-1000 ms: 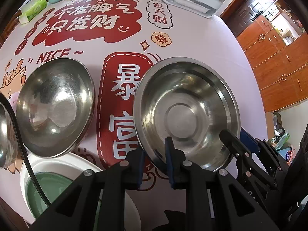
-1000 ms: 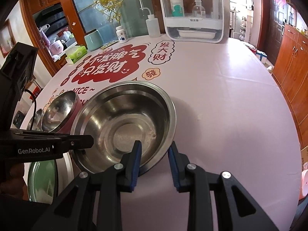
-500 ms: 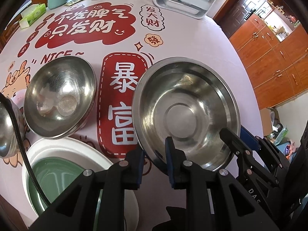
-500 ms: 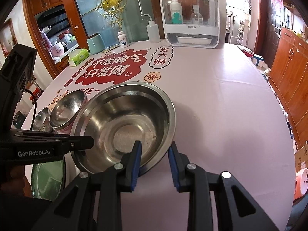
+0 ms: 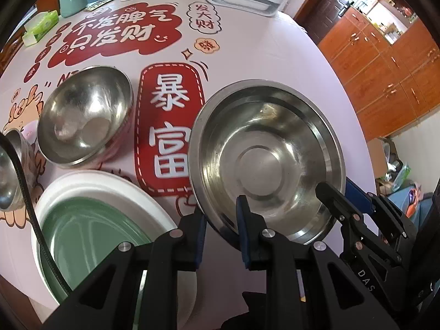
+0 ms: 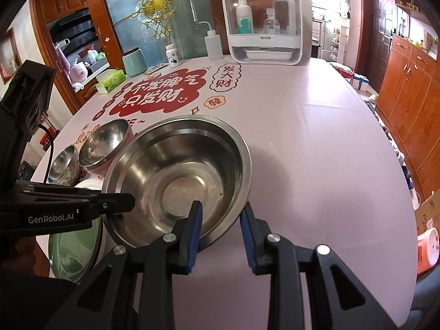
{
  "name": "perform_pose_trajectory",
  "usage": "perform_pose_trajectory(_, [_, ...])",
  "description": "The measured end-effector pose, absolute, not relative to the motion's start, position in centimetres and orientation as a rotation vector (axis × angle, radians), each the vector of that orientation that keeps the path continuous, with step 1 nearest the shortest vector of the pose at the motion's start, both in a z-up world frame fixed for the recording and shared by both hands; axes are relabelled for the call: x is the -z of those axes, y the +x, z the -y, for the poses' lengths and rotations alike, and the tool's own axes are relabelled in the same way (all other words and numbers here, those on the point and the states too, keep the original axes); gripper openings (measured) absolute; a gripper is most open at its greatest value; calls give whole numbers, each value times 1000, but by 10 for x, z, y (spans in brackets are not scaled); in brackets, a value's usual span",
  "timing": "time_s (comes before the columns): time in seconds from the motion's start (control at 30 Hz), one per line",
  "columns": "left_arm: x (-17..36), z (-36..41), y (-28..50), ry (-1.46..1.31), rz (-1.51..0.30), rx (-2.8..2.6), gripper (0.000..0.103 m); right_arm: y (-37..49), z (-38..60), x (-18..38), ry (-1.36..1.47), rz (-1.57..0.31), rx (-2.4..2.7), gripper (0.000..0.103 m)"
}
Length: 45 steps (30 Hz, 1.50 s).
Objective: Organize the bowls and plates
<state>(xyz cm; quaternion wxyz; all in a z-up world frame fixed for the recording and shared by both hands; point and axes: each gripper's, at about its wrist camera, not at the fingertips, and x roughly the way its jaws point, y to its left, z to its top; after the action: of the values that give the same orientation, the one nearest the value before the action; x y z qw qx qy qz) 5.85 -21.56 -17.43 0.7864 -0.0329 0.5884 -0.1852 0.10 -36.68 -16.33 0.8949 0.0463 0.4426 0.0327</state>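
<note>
A large steel bowl (image 5: 266,159) (image 6: 178,176) is held above the table by both grippers. My left gripper (image 5: 220,228) is shut on its near-left rim. My right gripper (image 6: 220,225) is shut on its near-right rim; it also shows at the right of the left wrist view (image 5: 354,214). A medium steel bowl (image 5: 85,115) (image 6: 104,144) sits on the table to the left. A smaller steel bowl (image 5: 11,170) (image 6: 63,165) is further left. A white plate with a green centre (image 5: 90,236) (image 6: 74,250) lies below and left of the held bowl.
The round table (image 6: 316,151) has a pink cloth with red Chinese lettering. At its far edge stand a white clear-lidded box (image 6: 261,27), a squeeze bottle (image 6: 213,42), a pill bottle (image 6: 172,55), a green canister (image 6: 134,62) and a tissue pack (image 6: 111,79). Wooden cabinets (image 6: 407,82) line the right.
The large bowl has risen with both grippers, and the camera has pulled back. The medium bowl and plate now look smaller and farther, and more of the plate shows.
</note>
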Motion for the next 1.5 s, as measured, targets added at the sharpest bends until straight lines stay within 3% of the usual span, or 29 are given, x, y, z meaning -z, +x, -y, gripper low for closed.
perform_pose_trajectory(0.7, [213,234,24,19,-1405,446,20,-52,375,193,167,-1046,-9,28])
perform_pose_trajectory(1.27, [215,256,31,103,-1411,476,20,-57,382,191,182,-1041,13,28])
perform_pose_trajectory(1.4, [211,255,30,126,-1396,477,22,-55,384,187,177,-1029,25,28])
perform_pose_trajectory(1.5, [208,256,30,123,-1390,487,32,-52,387,183,175,-1012,42,28])
